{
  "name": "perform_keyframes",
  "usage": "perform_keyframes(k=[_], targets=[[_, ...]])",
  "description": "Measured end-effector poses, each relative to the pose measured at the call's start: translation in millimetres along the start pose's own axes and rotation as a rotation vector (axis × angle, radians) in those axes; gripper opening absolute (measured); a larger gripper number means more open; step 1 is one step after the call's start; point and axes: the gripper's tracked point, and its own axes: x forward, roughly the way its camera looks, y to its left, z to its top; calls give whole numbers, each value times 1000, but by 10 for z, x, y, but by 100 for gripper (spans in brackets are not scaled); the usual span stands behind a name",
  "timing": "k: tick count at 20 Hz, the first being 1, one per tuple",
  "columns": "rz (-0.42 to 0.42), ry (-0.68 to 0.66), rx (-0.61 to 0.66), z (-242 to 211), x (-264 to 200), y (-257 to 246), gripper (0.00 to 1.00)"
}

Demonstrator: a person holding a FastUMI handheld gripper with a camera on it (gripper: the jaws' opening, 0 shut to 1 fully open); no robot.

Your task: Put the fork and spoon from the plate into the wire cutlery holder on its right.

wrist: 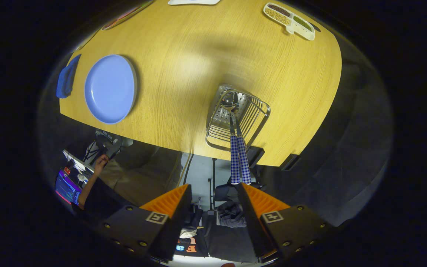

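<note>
Gripper (213,194) spread, empty; cutlery (240,159) in holder (235,116) near table edge (154,142).

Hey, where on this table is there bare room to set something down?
The widest bare stretch of the table lies between the blue plate and the wire cutlery holder, running back to the divided snack tray. It is crowded at the holder, where two checked handles stick out toward the open gripper.

Blue plate (110,88), yellow wood-grain table (184,66), blue-and-white checked cutlery handles (240,159).
</note>
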Motion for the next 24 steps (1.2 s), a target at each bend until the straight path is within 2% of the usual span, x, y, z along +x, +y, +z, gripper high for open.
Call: perform_keyframes(k=[1,2,7,9,14,20,24], targets=[[1,-49,4,29,-10,39,95],[3,-106,14,73,-16,80,99],[114,-420,87,243,-75,438,100],[115,-536,120,285,-101,526,99],[58,-810,170,267,-281,743,99],[-77,-1270,207,312,-1147,795,99],[-121,-1478,186,197,-1502,938,99]])
